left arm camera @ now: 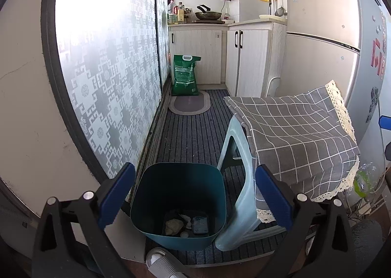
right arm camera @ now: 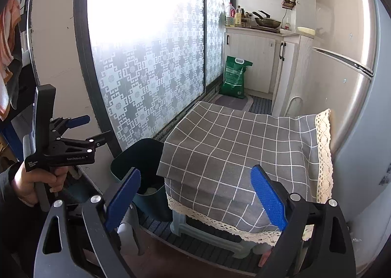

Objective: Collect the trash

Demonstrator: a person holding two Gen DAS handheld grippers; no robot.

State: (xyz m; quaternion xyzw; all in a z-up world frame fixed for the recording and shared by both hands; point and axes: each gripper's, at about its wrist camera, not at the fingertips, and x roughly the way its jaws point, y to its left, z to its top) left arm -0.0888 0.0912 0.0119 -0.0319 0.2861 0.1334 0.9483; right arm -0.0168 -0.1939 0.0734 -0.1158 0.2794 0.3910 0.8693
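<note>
Teal bin (left arm camera: pixel 178 204) sits on the striped floor mat beside your cloth-draped stool (left arm camera: pixel 234 204); crumpled paper and wrappers (left arm camera: pixel 185 224) lie at its bottom. Your left gripper (left arm camera: pixel 195 199) and right gripper (right arm camera: pixel 195 197) fingers gape wide, both empty.

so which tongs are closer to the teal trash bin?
Left. The left tongs hang open right over the teal trash bin; the right tongs sit off to its side, facing the cloth-covered stool.
</note>
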